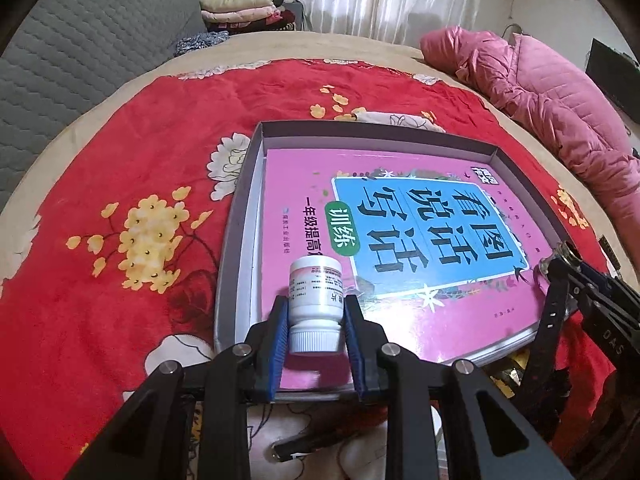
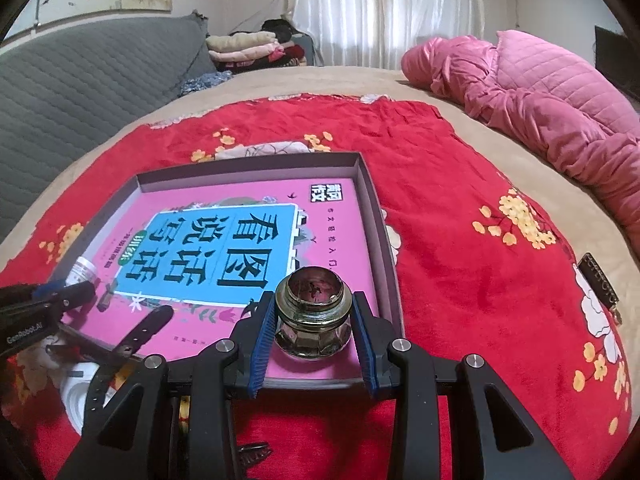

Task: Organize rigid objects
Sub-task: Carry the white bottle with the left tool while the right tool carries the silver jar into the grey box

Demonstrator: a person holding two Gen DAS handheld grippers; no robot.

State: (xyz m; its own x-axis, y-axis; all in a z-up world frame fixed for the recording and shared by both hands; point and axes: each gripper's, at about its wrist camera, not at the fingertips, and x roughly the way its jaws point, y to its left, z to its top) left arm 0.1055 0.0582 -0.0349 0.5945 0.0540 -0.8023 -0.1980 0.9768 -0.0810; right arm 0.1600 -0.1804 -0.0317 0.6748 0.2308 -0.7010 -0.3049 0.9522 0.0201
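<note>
A shallow grey box (image 1: 234, 236) lies on the red blanket and holds a pink book (image 1: 400, 240). My left gripper (image 1: 316, 320) is shut on a white pill bottle (image 1: 316, 296), cap toward me, over the book's near left corner. My right gripper (image 2: 314, 320) is shut on an open glass ink jar (image 2: 314, 312), upright over the book's near right part. The box (image 2: 384, 240) and book (image 2: 224, 248) also show in the right wrist view, where the pill bottle (image 2: 82, 270) shows at the left. A black strap (image 2: 136, 336) lies over the box's near edge.
A pink quilted jacket (image 1: 560, 112) lies at the bed's far right. A grey padded headboard (image 1: 80, 52) and folded clothes (image 1: 240, 8) stand at the back left. A dark tag (image 2: 600, 280) lies on the blanket to the right. A white round object (image 2: 80, 396) lies near the strap.
</note>
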